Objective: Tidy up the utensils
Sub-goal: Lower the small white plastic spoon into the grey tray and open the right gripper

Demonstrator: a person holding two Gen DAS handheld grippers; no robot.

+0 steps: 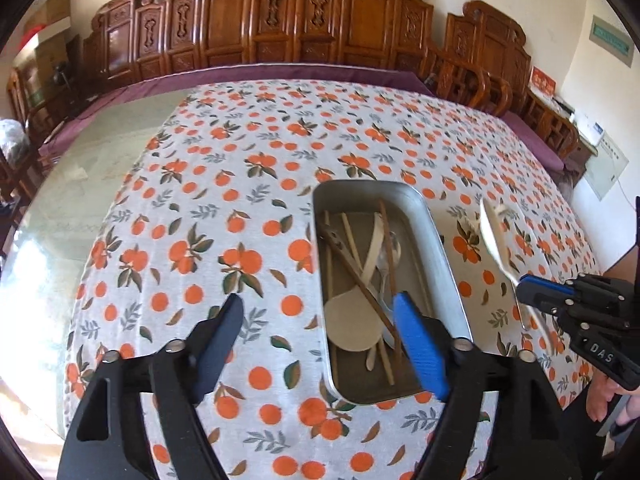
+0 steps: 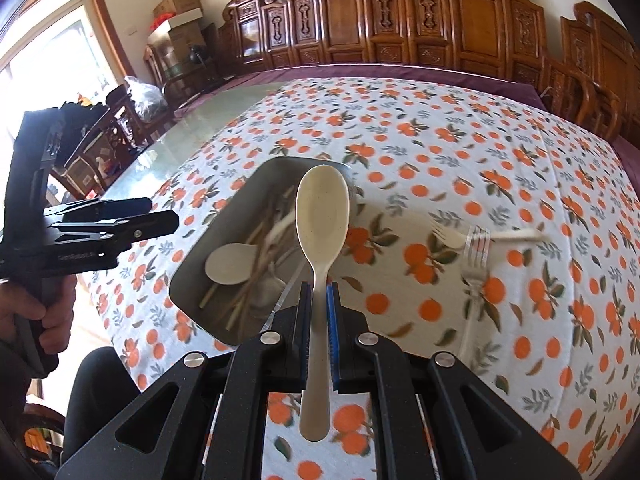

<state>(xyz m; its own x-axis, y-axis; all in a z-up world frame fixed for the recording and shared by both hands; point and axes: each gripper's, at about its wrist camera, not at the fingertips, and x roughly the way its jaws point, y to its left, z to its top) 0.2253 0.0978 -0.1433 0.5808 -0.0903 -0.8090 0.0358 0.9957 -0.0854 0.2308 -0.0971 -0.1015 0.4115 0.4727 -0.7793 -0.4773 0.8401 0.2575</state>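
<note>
My right gripper (image 2: 318, 292) is shut on a cream spoon (image 2: 322, 216) by its handle and holds it in the air just right of the metal tray (image 2: 188, 276). From the left wrist view the spoon (image 1: 496, 236) and the right gripper (image 1: 528, 292) hang to the right of the tray (image 1: 444, 256). The tray holds chopsticks (image 1: 360, 280), a cream rice paddle (image 1: 352, 324) and other spoons. My left gripper (image 1: 320, 308) is open and empty, low over the tray's near left edge. It also shows in the right wrist view (image 2: 160, 216).
A cream fork (image 2: 456, 236) and a clear plastic fork (image 2: 476, 264) lie on the orange-print tablecloth (image 2: 500, 160) right of the tray. Bare glass tabletop (image 1: 92, 184) lies to the left. Carved wooden chairs (image 1: 280, 20) line the far side.
</note>
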